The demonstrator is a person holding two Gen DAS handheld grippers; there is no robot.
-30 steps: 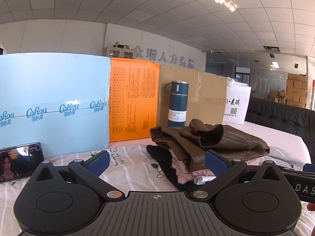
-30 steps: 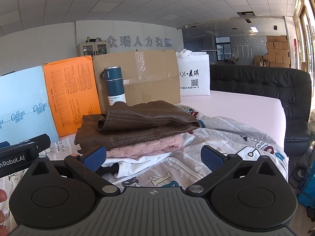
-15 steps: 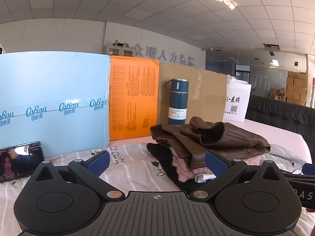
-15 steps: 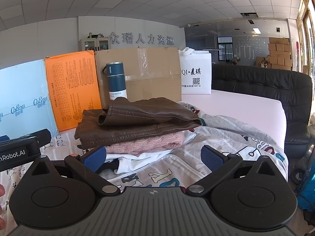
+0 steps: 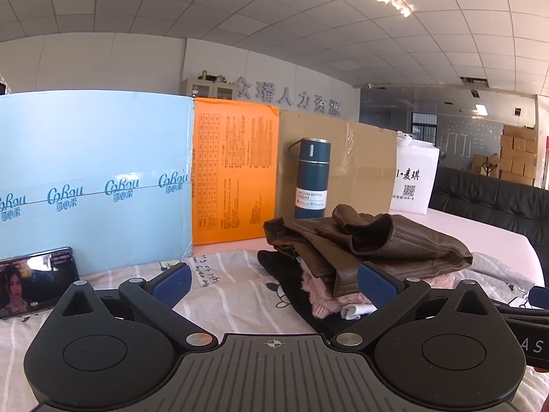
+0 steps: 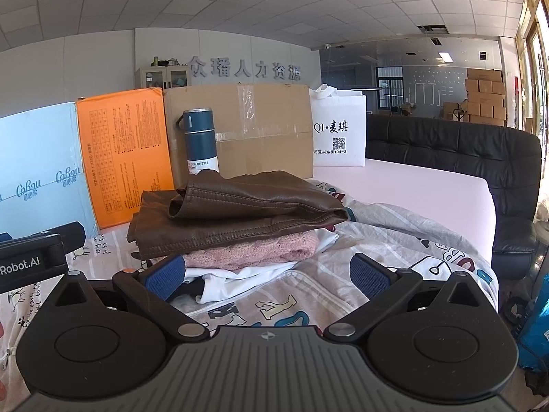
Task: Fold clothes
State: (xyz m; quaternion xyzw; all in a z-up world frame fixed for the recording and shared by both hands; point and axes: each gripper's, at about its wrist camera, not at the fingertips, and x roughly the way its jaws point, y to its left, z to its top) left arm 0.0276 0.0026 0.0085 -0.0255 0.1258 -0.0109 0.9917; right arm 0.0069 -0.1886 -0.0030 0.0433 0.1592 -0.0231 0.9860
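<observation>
Two pairs of jaws stand wide and empty in your hands: the left gripper (image 5: 272,279) faces the near end of the clothes pile, the right gripper (image 6: 267,271) looks at its long side, neither touching cloth. Over the last second little has changed: both cameras have drawn slightly back and up from the pile, and the clothes lie exactly as they did. That reads as a stack finished and let go rather than a fold in progress, though that is a judgement.

The pile sits on the patterned sheet (image 6: 394,230) covering the bench. You can count four garments in it: one brown leather jacket (image 6: 240,213) on top, one pink knit (image 6: 254,252) beneath, one white garment (image 6: 240,276) under that, and one black piece (image 5: 288,274) at the bottom, seen best from the left wrist. A grey cloth beyond the pile may be a fifth; it is too hidden to tell.

Behind stand one blue flask (image 5: 311,178), one light-blue box (image 5: 92,185), one orange box (image 5: 235,171), one cardboard box (image 6: 260,127) and one white bag (image 6: 338,130). One phone (image 5: 34,281) leans at the left, its screen lit. One black sofa (image 6: 480,171) runs along the right.
</observation>
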